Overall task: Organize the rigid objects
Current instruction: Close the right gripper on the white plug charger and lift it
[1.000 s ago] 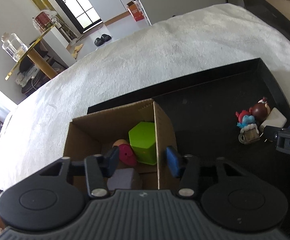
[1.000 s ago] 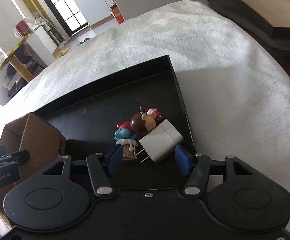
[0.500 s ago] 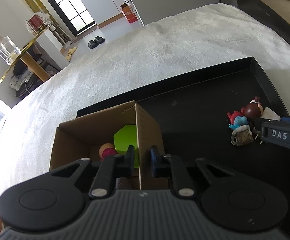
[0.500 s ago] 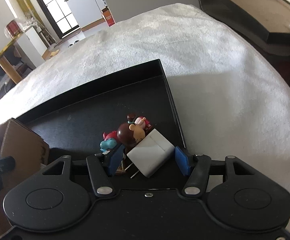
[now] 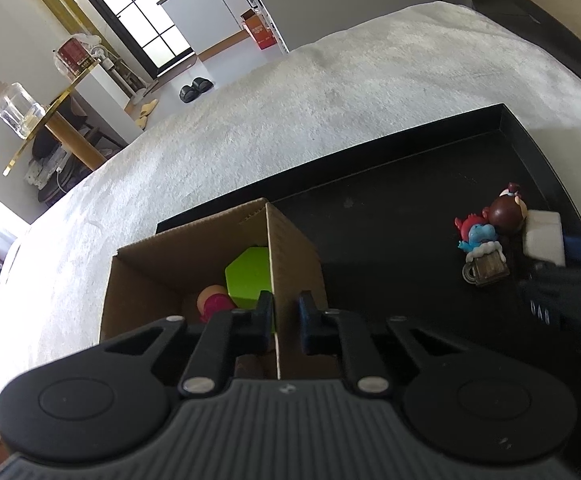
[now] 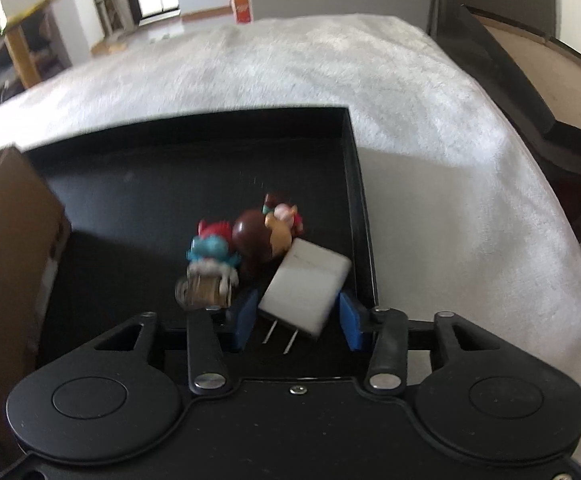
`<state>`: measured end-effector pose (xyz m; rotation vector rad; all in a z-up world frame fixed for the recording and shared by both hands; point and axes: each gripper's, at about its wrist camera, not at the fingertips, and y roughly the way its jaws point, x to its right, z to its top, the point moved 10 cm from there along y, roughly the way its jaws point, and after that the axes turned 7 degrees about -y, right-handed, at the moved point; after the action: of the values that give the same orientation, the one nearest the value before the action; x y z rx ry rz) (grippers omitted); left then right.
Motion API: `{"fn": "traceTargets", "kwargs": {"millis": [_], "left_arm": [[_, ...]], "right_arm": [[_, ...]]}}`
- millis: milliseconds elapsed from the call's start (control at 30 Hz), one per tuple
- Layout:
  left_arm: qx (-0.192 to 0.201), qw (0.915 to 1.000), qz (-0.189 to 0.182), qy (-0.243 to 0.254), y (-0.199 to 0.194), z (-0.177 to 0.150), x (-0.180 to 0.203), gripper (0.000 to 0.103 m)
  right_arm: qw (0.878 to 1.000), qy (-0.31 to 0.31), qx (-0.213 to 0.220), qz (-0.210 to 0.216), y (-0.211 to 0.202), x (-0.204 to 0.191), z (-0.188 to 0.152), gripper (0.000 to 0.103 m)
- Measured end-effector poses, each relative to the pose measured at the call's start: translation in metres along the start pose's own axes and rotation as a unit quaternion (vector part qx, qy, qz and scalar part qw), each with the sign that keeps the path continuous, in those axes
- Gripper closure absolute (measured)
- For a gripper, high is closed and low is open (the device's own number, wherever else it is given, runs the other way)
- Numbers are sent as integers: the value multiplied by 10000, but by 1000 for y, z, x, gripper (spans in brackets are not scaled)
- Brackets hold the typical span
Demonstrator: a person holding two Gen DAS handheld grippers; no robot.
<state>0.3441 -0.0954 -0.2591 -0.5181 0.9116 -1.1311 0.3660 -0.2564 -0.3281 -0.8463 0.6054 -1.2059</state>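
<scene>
A cardboard box (image 5: 294, 248) stands in a black tray (image 5: 410, 184). Inside it lie a green block (image 5: 248, 276) and a pink and orange toy (image 5: 212, 300). My left gripper (image 5: 284, 316) is shut on the box's right wall. In the right wrist view a white plug charger (image 6: 304, 284) lies between the open fingers of my right gripper (image 6: 296, 320), its prongs toward me. A brown-headed figurine (image 6: 264, 236) and a blue and red toy on a mug (image 6: 210, 260) sit just beyond it. These also show at the right of the left wrist view.
The tray rests on a white fuzzy cover (image 5: 330, 100). Its right rim (image 6: 360, 208) runs close to the charger. The box corner (image 6: 14, 216) is at the left of the right wrist view. Dark furniture (image 6: 530, 92) stands to the right.
My left gripper closed from open onto the box's right wall. My right gripper moved forward, so the charger now sits between its fingers.
</scene>
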Motion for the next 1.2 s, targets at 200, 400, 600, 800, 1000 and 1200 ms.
{"fn": "traceTargets", "kwargs": {"millis": [200, 400, 600, 800, 1000, 1200], "left_arm": [[19, 10000, -11, 21, -1, -1, 1, 90], [5, 10000, -2, 26, 0, 0, 1, 90], [-40, 10000, -23, 45, 0, -1, 0, 90], [-102, 9999, -105, -20, -8, -4, -2, 87], [-56, 9997, -145, -189, -19, -2, -15, 83], [16, 9991, -167, -396, -27, -3, -40, 76]], "right_arm": [[9999, -108, -74, -71, 1, -3, -6, 62], [9997, -206, -21, -162, 1, -6, -5, 63], [9994, -246, 141, -194, -8, -5, -1, 63], [9996, -211, 203, 15, -20, -9, 1, 64], [9985, -374, 392, -23, -38, -17, 10, 65], [9969, -532, 546, -177, -54, -19, 19, 65]]}}
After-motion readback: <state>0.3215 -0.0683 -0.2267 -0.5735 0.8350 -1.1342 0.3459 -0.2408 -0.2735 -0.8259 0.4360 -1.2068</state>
